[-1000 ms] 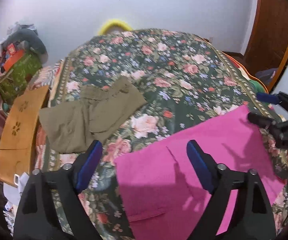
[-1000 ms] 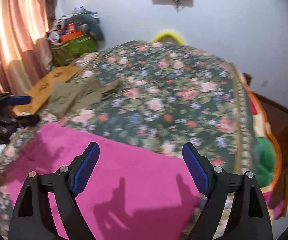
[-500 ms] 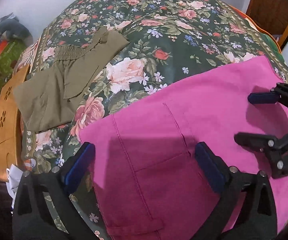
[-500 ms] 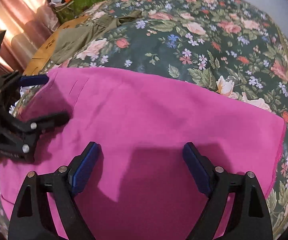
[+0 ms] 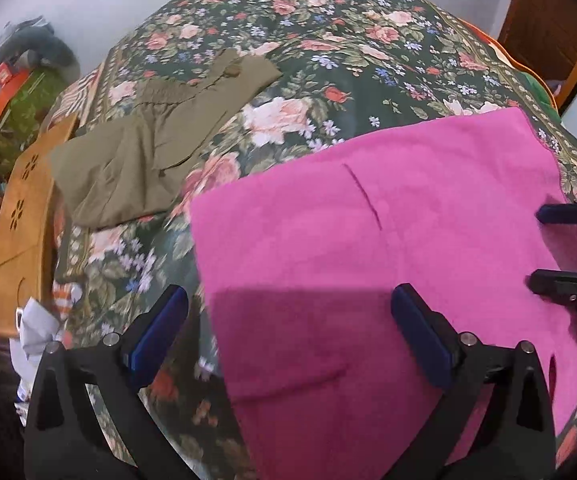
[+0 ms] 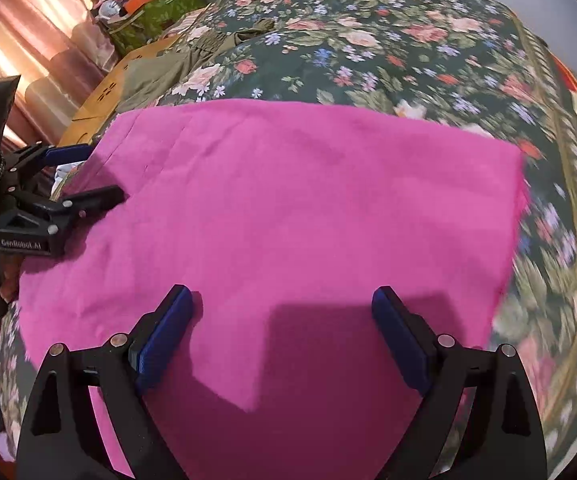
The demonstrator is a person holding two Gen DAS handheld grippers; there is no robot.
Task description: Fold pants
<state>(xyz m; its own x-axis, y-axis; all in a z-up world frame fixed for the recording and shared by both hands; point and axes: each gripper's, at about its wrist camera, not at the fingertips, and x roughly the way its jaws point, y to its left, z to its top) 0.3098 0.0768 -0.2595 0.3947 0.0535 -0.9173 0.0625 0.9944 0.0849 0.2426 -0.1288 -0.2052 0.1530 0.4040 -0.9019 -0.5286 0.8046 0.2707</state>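
Note:
Magenta pants (image 5: pixel 368 248) lie flat on the near part of a floral bedspread (image 5: pixel 328 60); they fill the right wrist view (image 6: pixel 288 208) too. My left gripper (image 5: pixel 288 328) is open and empty, hovering over the pants' left edge. My right gripper (image 6: pixel 280 328) is open and empty over the pants' near right part. Each gripper shows in the other's view: the right one (image 5: pixel 560 244) at the pants' right side, the left one (image 6: pixel 84 176) at the pants' left side.
Folded olive-green pants (image 5: pixel 148 148) lie on the bed's far left. A wooden board (image 5: pixel 20 216) and a green bag with clutter (image 5: pixel 12 112) stand left of the bed. Pink curtains (image 6: pixel 28 52) hang at left. A wooden door (image 5: pixel 548 12) is at far right.
Both grippers dropped from a raised view of the room down close over the magenta pants, then drew back slightly. Both stayed open.

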